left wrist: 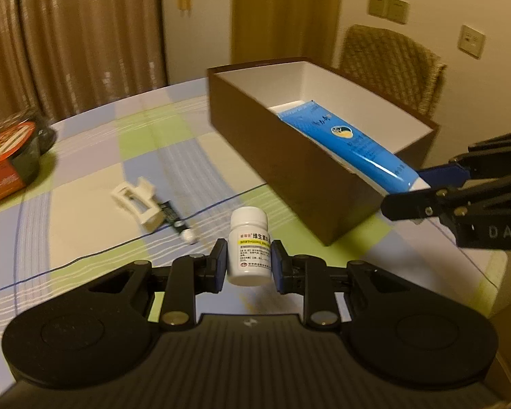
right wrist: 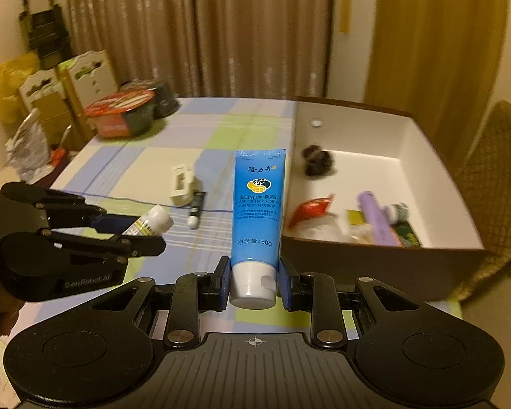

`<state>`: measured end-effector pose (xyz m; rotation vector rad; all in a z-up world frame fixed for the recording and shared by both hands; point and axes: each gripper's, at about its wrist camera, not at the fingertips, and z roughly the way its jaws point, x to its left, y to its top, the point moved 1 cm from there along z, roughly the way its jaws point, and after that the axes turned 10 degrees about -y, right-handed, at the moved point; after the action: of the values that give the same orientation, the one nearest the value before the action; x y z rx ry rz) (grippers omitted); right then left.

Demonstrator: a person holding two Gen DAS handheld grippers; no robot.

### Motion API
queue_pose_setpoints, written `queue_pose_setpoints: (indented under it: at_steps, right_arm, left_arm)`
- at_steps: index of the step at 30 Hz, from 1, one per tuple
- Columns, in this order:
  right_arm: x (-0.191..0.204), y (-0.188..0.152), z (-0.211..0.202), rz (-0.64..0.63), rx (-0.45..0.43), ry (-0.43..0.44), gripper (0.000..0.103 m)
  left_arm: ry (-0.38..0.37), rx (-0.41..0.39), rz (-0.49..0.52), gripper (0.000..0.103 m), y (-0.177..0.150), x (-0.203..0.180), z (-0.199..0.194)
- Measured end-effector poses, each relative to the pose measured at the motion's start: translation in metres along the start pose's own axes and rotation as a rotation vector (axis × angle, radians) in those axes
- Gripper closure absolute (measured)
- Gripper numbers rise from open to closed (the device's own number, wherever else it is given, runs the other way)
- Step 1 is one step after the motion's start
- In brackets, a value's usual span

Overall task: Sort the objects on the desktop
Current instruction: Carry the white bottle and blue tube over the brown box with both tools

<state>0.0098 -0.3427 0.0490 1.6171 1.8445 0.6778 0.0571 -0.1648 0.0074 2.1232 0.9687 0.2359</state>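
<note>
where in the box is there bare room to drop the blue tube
The far half of the box floor is mostly bare, apart from a dark fuzzy ball. The near end is crowded: red packet, purple tube and small items.

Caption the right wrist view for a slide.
Right gripper holds blue hand cream tube by its cap beside the open box; left gripper carries a white bottle.
</note>
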Motion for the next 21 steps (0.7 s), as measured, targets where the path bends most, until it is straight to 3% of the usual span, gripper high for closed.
queue_pose_setpoints:
  at_steps: [10,21]
  right_arm:
    - [-0.044,-0.014,-0.028,0.066,-0.015,-0.08,0.075]
    - [-0.126,0.003,-0.004,0.039,-0.031,-0.014,0.075]
  left_arm:
    - [-0.068,-0.008,0.061,0.081,0.009,-0.046,0.009]
    - [-0.001,-0.021,0.038,0.081,0.049,-0.09,0.05]
